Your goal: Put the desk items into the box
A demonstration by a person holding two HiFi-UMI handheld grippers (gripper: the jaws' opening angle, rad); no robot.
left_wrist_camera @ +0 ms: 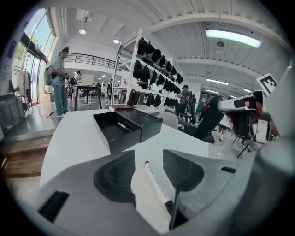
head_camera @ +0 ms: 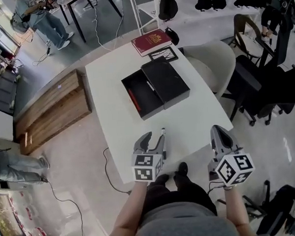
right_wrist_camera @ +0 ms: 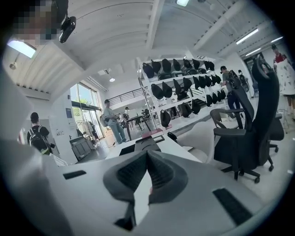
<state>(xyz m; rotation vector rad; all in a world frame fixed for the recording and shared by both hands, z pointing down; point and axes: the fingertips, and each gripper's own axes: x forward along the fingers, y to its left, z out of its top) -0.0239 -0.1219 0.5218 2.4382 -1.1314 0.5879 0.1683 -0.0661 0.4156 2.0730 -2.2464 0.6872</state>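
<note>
A black box lies open in the middle of the white table, its lid resting against its right side. Inside it I see a red item and a white pen. Near the table's front edge a white marker with a dark cap lies between the jaws of my left gripper, which is open. In the left gripper view the marker lies on the table untouched by either pad, with the box ahead. My right gripper is shut on nothing, tips touching.
A dark red book and a black-and-white marker card lie at the table's far end. A pale chair and black office chairs stand to the right. Wooden benches and floor cables are on the left.
</note>
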